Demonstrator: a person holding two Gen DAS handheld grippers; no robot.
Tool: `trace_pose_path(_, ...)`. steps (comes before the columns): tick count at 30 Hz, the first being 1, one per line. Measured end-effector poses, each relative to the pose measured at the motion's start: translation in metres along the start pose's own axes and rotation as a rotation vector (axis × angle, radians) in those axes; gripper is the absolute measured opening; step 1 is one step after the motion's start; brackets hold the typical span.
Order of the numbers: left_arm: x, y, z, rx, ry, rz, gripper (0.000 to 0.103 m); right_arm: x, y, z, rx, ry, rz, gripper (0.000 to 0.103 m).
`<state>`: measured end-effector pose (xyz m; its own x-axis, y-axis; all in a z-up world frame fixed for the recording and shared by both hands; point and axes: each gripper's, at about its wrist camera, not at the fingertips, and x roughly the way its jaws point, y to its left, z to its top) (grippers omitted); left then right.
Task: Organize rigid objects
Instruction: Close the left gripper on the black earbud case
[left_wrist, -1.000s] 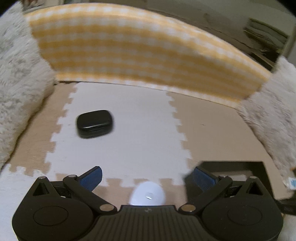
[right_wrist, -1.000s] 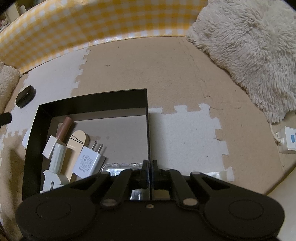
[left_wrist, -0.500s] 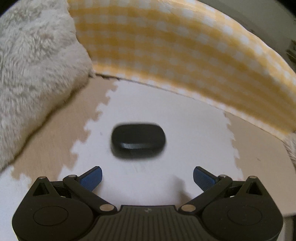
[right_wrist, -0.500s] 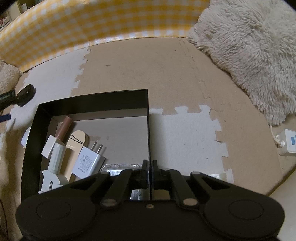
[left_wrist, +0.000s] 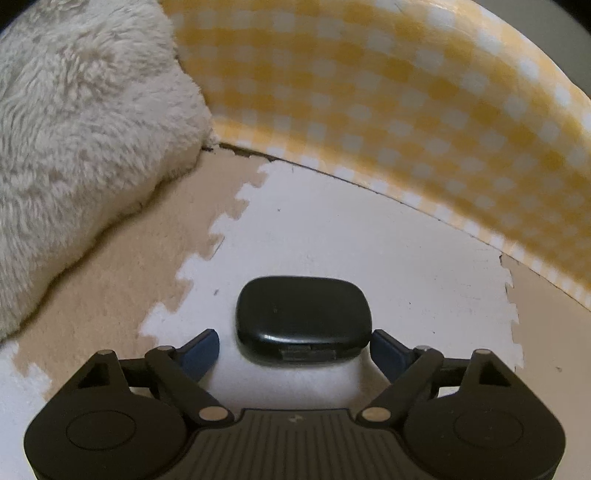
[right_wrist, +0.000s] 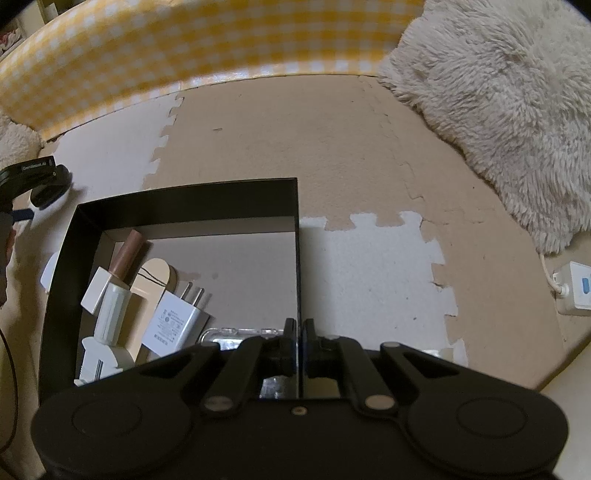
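A black rounded case (left_wrist: 303, 319) lies on the white foam mat. My left gripper (left_wrist: 295, 350) is open, its blue-padded fingers either side of the case's near end, not closed on it. The left gripper also shows at the far left of the right wrist view (right_wrist: 33, 177). My right gripper (right_wrist: 298, 339) is shut on the right wall of a black open box (right_wrist: 297, 236). In the box lie a white charger plug (right_wrist: 173, 317), a brown-capped tube (right_wrist: 127, 254), a pale green tube (right_wrist: 112, 310) and other small items.
A yellow checked barrier (left_wrist: 406, 92) curves along the back. Fluffy white cushions sit at the left (left_wrist: 74, 129) and at the right (right_wrist: 498, 92). A white power strip (right_wrist: 574, 288) lies at the far right. A white round object (right_wrist: 48, 273) lies left of the box.
My left gripper has moved forward and left to the black case, which now sits between its open fingers. My right gripper has stayed shut on the box wall.
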<state>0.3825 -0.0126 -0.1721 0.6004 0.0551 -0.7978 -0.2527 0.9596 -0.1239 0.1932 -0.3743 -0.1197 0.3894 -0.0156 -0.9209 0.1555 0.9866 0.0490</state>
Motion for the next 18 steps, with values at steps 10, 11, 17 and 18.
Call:
trace_pose_path(10, 0.005, 0.005, 0.014, -0.106, 0.040, -0.014, 0.089, 0.000, 0.001, 0.000, -0.004, 0.000, -0.002, 0.004)
trace_pose_path(11, 0.005, 0.005, 0.015, -0.114, 0.046, -0.016, 0.088, 0.000, 0.000, 0.000, -0.004, 0.000, -0.003, 0.004)
trace_pose_path(17, 0.003, -0.001, 0.016, -0.093, 0.059, -0.014, 0.080, 0.000, 0.001, 0.000, -0.005, 0.000, -0.004, 0.004)
trace_pose_path(18, 0.002, -0.002, 0.015, -0.086, 0.060, -0.023, 0.080, 0.000, 0.001, 0.000, -0.006, 0.000, -0.005, 0.004)
